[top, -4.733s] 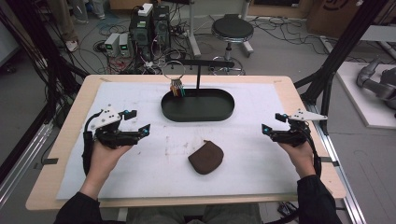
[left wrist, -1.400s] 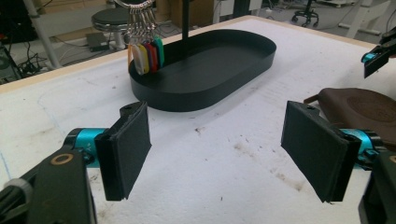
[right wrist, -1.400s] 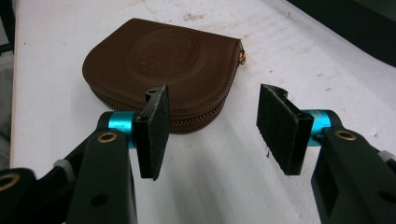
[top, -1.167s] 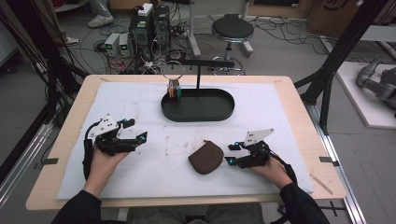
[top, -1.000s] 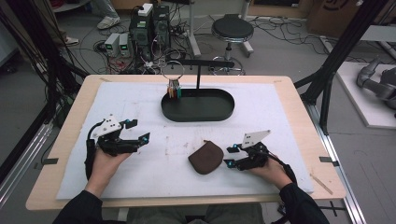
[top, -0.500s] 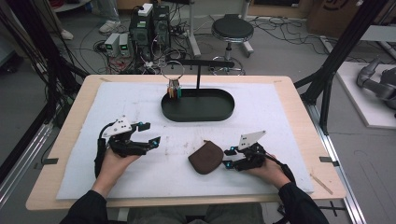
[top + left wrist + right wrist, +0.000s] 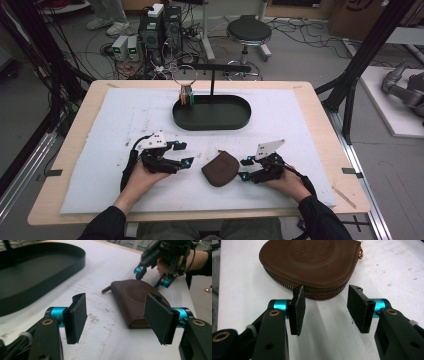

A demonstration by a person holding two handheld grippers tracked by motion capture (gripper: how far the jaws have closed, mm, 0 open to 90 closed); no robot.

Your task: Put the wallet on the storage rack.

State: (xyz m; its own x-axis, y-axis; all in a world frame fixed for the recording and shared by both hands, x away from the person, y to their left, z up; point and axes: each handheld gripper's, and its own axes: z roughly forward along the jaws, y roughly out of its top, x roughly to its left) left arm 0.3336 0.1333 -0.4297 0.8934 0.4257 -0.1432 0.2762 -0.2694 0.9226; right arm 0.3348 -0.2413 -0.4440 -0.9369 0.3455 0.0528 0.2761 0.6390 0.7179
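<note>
With the rounded brown leather zip pouch (image 7: 220,168) lying flat at the lower middle of the frame on the white-covered bench (image 7: 300,125), both the left gripper (image 7: 117,315) and the right gripper (image 7: 325,303), jaws open and empty, risk shoving it sideways rather than catching its thin edge.

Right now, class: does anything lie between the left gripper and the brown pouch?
Nothing visible does. Bare white mat separates the left gripper from the brown pouch. The right gripper sits at the pouch's opposite side, and the black tray lies farther back.
</note>
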